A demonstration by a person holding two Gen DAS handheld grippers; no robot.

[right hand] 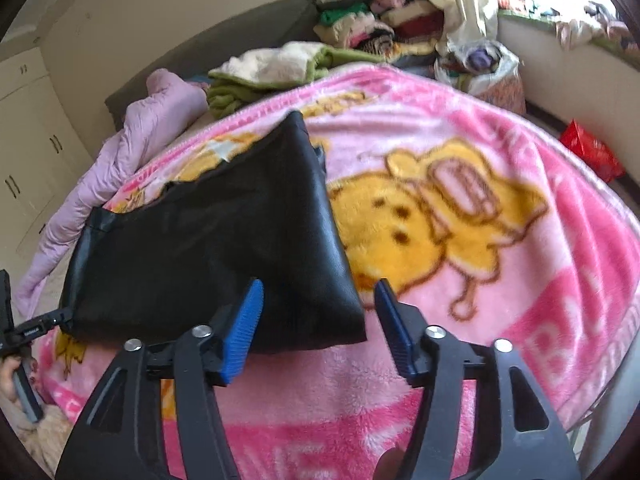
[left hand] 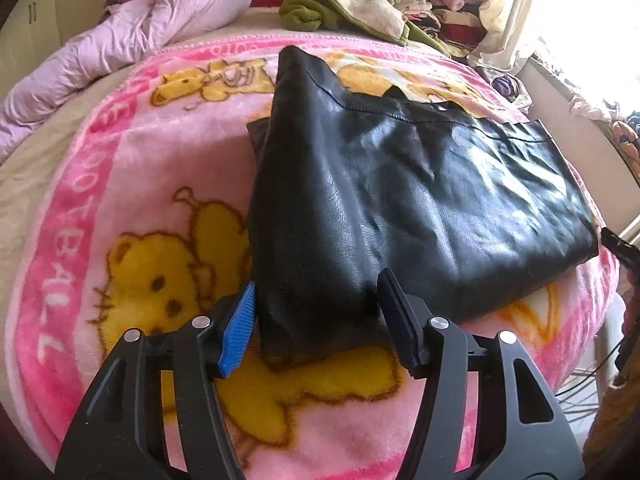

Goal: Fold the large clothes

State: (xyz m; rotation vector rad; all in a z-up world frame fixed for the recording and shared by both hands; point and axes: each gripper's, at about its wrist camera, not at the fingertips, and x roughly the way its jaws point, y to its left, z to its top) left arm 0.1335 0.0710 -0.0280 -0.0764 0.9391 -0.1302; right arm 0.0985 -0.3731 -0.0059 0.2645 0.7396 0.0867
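Observation:
A black, shiny, leather-like garment [left hand: 420,184] lies folded into a rough rectangle on a pink cartoon-bear blanket [left hand: 140,160]. My left gripper [left hand: 318,284] stands open over its near left corner. That corner lies between the two fingers, and the pads do not squeeze it. In the right wrist view the same garment [right hand: 208,240] spreads to the left, and my right gripper [right hand: 319,292] is open at its near right corner. The corner lies between the fingers, close to the left pad [right hand: 244,332] and with a gap to the right pad. The left gripper's body shows at that view's left edge.
A lilac quilt [left hand: 120,32] is bunched at the bed's far left. A green and white throw [left hand: 344,8] and a pile of clothes [left hand: 432,4] lie at the head. A red bag [right hand: 592,152] sits on the floor to the right. Cupboards [right hand: 24,152] line the left wall.

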